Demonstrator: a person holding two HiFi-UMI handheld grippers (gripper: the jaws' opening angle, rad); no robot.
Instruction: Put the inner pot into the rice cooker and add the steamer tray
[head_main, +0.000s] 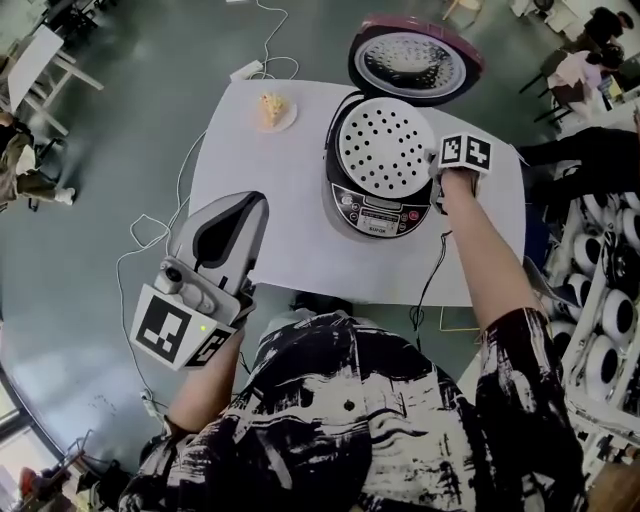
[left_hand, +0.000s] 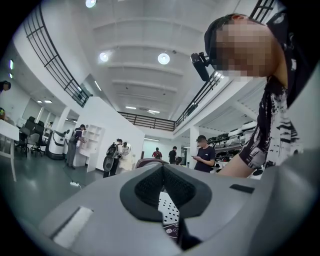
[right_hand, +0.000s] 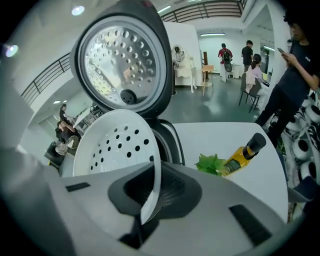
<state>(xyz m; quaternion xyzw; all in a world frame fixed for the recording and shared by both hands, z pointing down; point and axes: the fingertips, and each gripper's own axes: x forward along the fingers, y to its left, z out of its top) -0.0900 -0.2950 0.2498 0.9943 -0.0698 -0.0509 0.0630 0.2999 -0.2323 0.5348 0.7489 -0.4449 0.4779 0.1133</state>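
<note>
Head view: my right tongs (head_main: 440, 175) pinch the steamer tray (head_main: 385, 147) by its rim. The tray spreads left of them, over the open rice cooker (head_main: 372, 212).

Left gripper view: my left tongs (left_hand: 172, 220) are pressed together and empty, with the cooker ahead.

Right gripper view: only the tray's thin edge sits between the tongs, so the tilted tray could slip or seat crooked.

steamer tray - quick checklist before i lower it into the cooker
1. Grip: right gripper jaws are shut on the rim of the white perforated plastic steamer tray: ok.
2. Round hinged lid of the black and silver rice cooker stands open: ok.
3. Tray lined up over the cooker's opening in the head view: ok.
4. Inner pot in place: hidden under the tray, cannot tell.
5. Tray level: cannot tell.
6. Left gripper is out of the way, off the white table's left edge, with nothing between its jaws: ok.
</note>
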